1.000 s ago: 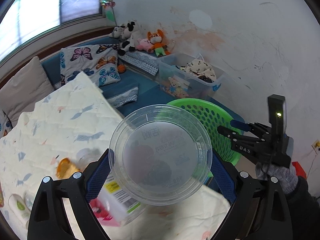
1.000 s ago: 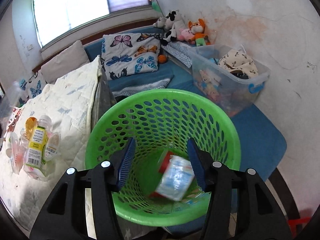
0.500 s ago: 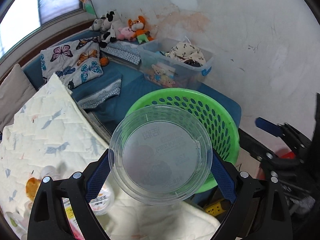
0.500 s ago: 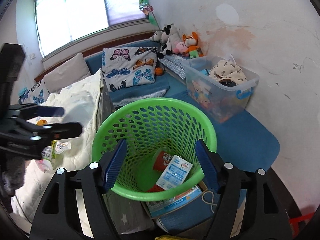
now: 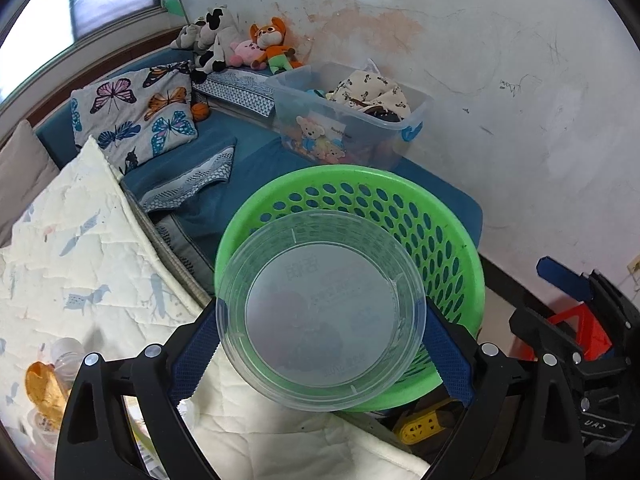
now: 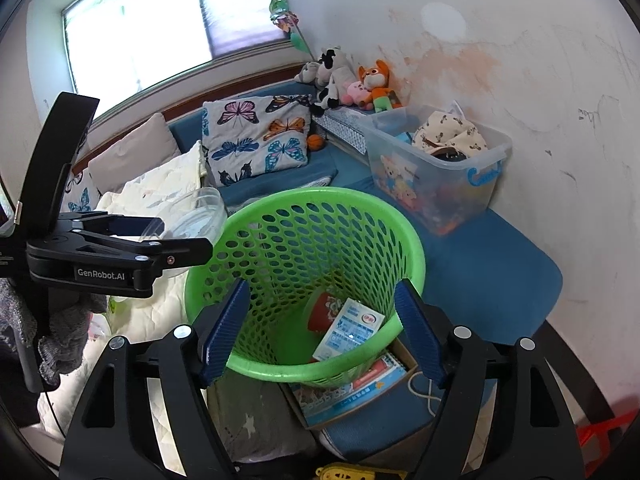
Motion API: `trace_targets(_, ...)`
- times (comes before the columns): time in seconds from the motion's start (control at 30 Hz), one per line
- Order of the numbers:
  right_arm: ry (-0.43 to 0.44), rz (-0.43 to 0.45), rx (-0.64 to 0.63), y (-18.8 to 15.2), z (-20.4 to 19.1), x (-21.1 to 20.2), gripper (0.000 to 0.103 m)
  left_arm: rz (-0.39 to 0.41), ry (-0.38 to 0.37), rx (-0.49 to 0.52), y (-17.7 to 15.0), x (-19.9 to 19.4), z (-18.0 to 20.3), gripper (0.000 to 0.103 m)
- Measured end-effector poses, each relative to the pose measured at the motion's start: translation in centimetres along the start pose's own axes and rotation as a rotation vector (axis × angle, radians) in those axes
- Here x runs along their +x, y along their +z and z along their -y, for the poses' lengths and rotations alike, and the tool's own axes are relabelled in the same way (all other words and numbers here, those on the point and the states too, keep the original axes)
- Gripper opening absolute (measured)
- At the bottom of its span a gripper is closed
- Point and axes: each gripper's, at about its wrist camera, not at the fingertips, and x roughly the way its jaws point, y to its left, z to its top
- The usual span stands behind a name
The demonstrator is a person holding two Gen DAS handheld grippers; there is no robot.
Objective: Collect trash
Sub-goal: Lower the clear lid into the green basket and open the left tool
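Note:
A clear round plastic container [image 5: 320, 308] sits bottom-outward between the blue pads of my left gripper [image 5: 320, 344], which is shut on it. It hangs over the near left rim of the green perforated basket [image 5: 440, 240]. From the right wrist view the left gripper [image 6: 180, 240] and its container [image 6: 196, 212] are at the basket's left edge. My right gripper [image 6: 320, 324] hovers over the basket's [image 6: 304, 208] near rim, its jaws opening and gripping nothing. Inside lie a red cup [image 6: 324, 308] and a white-and-blue packet [image 6: 352, 328].
A clear storage bin [image 6: 440, 176] of clothes and toys stands by the wall behind the basket. A cream quilt [image 5: 80, 264] with bottles and wrappers [image 5: 44, 384] lies to the left. A cardboard box [image 6: 352, 392], a yellow power strip [image 5: 420, 428] and a red stool [image 5: 580, 328] sit low.
My left gripper carried the clear container rightward and down until it overlaps the basket. My right gripper widened, let the packet fall into the basket and drew back.

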Motion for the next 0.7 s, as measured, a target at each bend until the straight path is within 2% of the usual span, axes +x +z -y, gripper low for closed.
trace_targets(0.37,0.006,0.003,0.008,-0.4,-0.2,-0.4,0.075,0.051,-0.055,-0.028,-0.2,-1.1,-0.2,0.092)
trace_targets(0.7,0.047,0.018,-0.039,-0.6,-2.7,-1.5,0.076,0.121,0.004,-0.038,-2.7,-6.3,-1.6,0.092)
